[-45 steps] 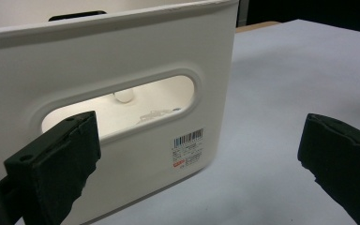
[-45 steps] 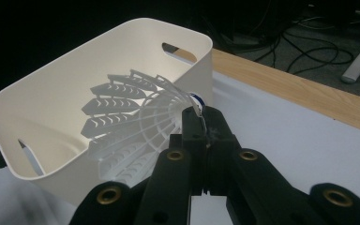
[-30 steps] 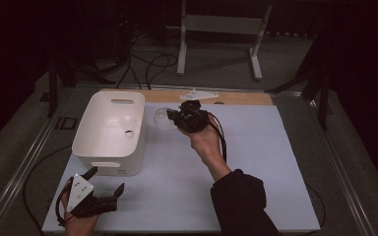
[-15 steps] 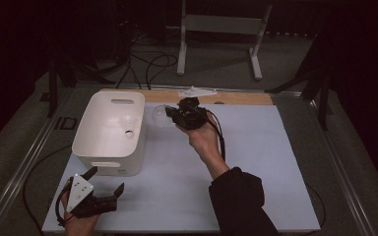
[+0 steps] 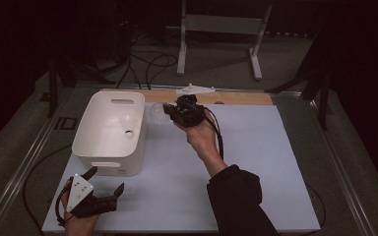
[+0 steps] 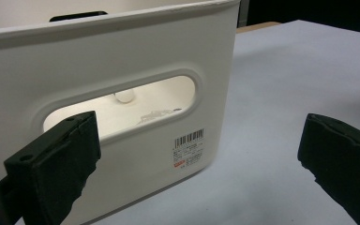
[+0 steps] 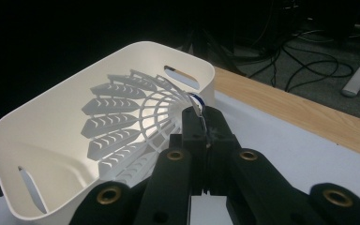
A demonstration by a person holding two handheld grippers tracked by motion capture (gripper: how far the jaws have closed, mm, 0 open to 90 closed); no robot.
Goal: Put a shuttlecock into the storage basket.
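Observation:
My right gripper (image 5: 173, 111) (image 7: 200, 123) is shut on the cork end of a white plastic shuttlecock (image 5: 156, 112) (image 7: 131, 112), held above the table just right of the white bin's (image 5: 109, 164) (image 7: 42, 136) far right rim. The skirt fans out toward the bin. My left gripper (image 5: 106, 179) (image 6: 194, 159) stands open near the table's front left, facing the bin's (image 6: 122, 56) near handle slot with nothing between its jaws. Through that slot a small white round thing (image 6: 124, 96) lies inside the bin, also seen from above as a small white round thing (image 5: 128, 132).
A white mat (image 5: 256, 162) covers the table, with open room right of the bin. A wooden strip (image 5: 236, 97) runs along the back edge, with a white three-cornered piece (image 5: 195, 90) on it. A metal stand (image 5: 221, 24) and cables lie on the floor beyond.

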